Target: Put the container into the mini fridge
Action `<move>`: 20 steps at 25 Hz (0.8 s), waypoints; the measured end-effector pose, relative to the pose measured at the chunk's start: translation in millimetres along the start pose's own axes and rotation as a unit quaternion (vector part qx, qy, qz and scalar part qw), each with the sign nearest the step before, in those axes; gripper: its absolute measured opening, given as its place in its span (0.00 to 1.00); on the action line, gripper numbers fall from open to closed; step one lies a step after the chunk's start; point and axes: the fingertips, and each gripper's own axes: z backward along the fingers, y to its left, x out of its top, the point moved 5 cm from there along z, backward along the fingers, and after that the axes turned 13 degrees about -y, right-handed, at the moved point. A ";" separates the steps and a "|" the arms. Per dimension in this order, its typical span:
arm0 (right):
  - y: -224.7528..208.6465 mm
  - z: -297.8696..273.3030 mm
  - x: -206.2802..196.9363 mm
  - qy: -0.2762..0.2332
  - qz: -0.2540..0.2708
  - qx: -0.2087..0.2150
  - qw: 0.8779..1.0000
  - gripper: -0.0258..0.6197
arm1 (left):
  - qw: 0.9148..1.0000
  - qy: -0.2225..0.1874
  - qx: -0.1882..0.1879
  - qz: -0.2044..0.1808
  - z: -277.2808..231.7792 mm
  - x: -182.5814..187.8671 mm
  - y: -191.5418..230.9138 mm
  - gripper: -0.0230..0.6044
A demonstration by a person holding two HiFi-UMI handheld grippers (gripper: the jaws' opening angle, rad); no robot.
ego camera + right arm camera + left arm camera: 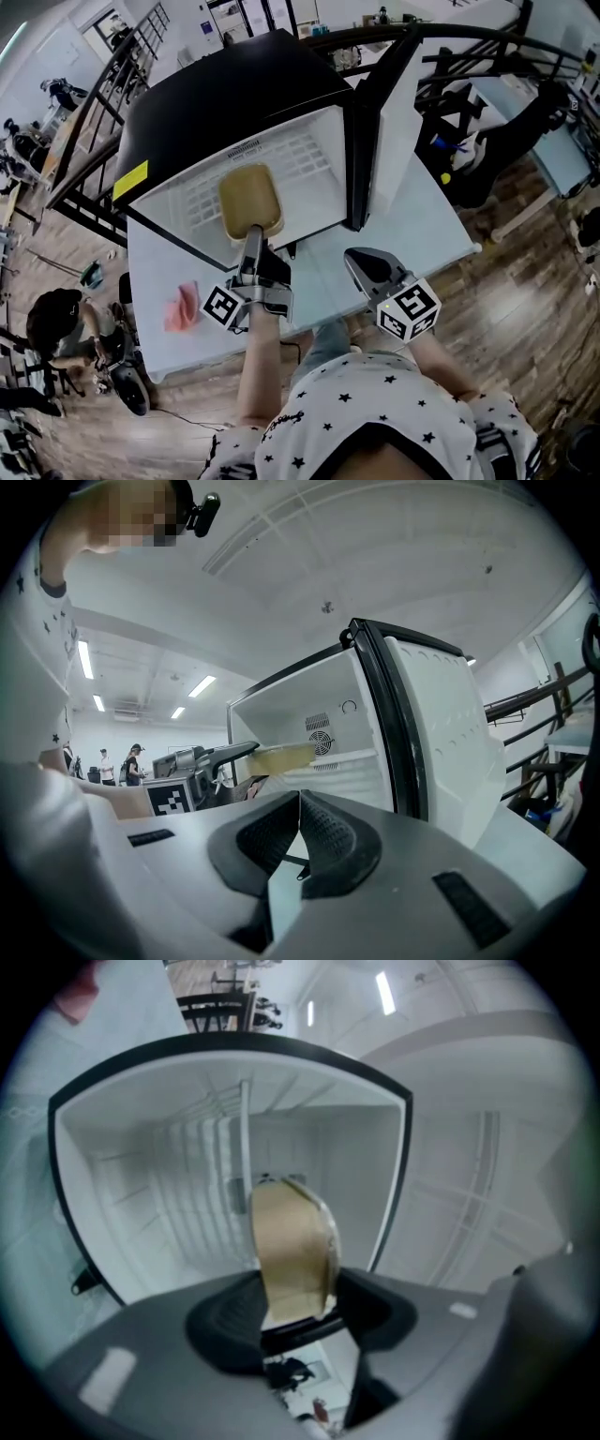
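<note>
The black mini fridge (225, 103) stands open on the pale table (412, 234), its door (389, 122) swung out to the right. A flat tan container (251, 197) is held at the mouth of the white interior, over the wire shelf (291, 155). My left gripper (253, 246) is shut on the container's near end. In the left gripper view the container (292, 1251) stands on edge between the pads, with the fridge cavity (141, 1166) behind it. My right gripper (366, 267) hovers near the table's front, shut and holding nothing. The right gripper view shows the container (281, 757) and the fridge (309, 705) from the side.
A pink cloth (183, 307) lies on the table's left front. Black railings (94, 122) run behind and left of the table. A person (56, 323) crouches on the wood floor at the left. A dark chair (506, 141) stands at the right.
</note>
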 end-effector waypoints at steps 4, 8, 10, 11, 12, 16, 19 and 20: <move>-8.4 -8.7 2.5 -0.003 0.002 -0.005 1.000 0.07 | 1.000 -0.006 0.004 -0.004 -14.4 7.1 4.5 0.40; -15.1 -18.6 2.2 -0.005 0.003 -0.006 1.000 0.07 | 1.000 -0.008 0.008 -0.003 -28.2 10.6 8.9 0.40; -16.8 -23.4 1.6 -0.007 0.003 -0.007 1.000 0.07 | 1.000 -0.009 0.010 -0.003 -33.3 12.7 11.8 0.40; -17.3 -25.9 1.7 -0.008 0.004 -0.007 1.000 0.07 | 1.000 -0.010 0.011 -0.003 -36.0 14.3 12.9 0.40; -17.7 -28.5 2.0 -0.009 0.004 -0.007 1.000 0.07 | 1.000 -0.012 0.012 -0.003 -38.9 16.1 13.7 0.40; -19.7 -36.8 1.5 -0.009 0.006 -0.007 1.000 0.07 | 1.000 -0.019 0.018 -0.002 -49.7 22.2 17.1 0.40; -20.9 -41.4 -0.7 -0.008 0.005 -0.009 1.000 0.07 | 0.999 -0.023 0.023 -0.001 -54.7 25.3 20.5 0.40; -21.2 -42.9 -0.9 -0.008 0.005 -0.009 1.000 0.07 | 0.999 -0.024 0.024 0.000 -56.4 26.2 21.2 0.40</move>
